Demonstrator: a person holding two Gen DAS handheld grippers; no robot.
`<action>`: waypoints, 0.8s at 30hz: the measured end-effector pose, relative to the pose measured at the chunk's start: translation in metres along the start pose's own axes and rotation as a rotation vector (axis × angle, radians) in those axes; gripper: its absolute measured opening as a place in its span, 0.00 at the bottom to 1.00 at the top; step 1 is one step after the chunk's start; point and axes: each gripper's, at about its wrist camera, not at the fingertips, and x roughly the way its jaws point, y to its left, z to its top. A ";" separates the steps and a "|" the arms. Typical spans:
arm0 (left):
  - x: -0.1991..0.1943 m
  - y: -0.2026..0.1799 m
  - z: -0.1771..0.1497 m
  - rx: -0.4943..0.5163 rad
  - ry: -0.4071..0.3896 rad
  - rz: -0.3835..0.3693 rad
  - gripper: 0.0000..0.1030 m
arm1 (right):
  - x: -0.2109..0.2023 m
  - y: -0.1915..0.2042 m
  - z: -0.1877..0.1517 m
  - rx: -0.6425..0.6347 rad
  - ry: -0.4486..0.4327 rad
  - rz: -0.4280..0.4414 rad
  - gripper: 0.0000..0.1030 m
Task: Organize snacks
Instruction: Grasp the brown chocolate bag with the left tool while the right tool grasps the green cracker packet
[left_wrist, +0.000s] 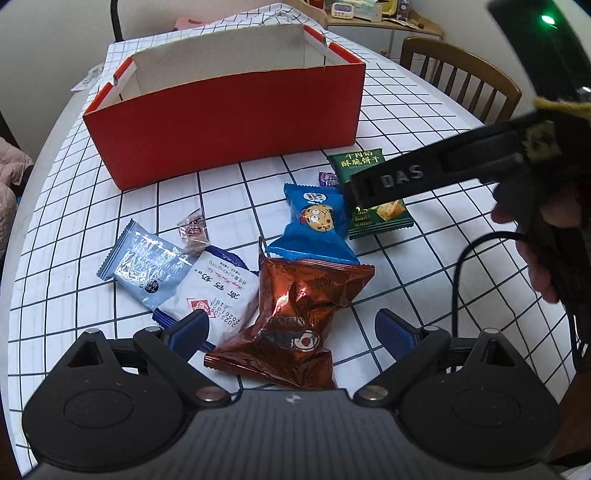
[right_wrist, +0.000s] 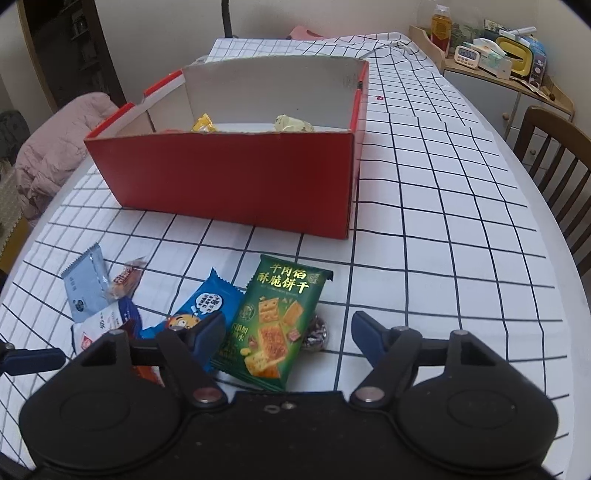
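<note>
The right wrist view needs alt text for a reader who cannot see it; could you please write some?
The right tool, jaws open, hovers over a green cracker packet lying on a checked tablecloth. A blue cookie packet and other wrapped snacks lie to its left. Behind them stands an open red box with a few snacks inside.
</note>
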 end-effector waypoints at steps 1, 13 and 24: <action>0.000 -0.001 0.000 0.007 -0.002 0.001 0.94 | 0.002 0.001 0.001 -0.005 0.005 0.000 0.71; 0.005 -0.004 -0.001 0.051 0.006 0.045 0.57 | 0.011 0.005 0.001 -0.029 0.017 -0.007 0.51; 0.006 0.001 0.004 0.003 0.026 0.012 0.39 | 0.002 0.002 -0.001 -0.016 -0.024 0.023 0.34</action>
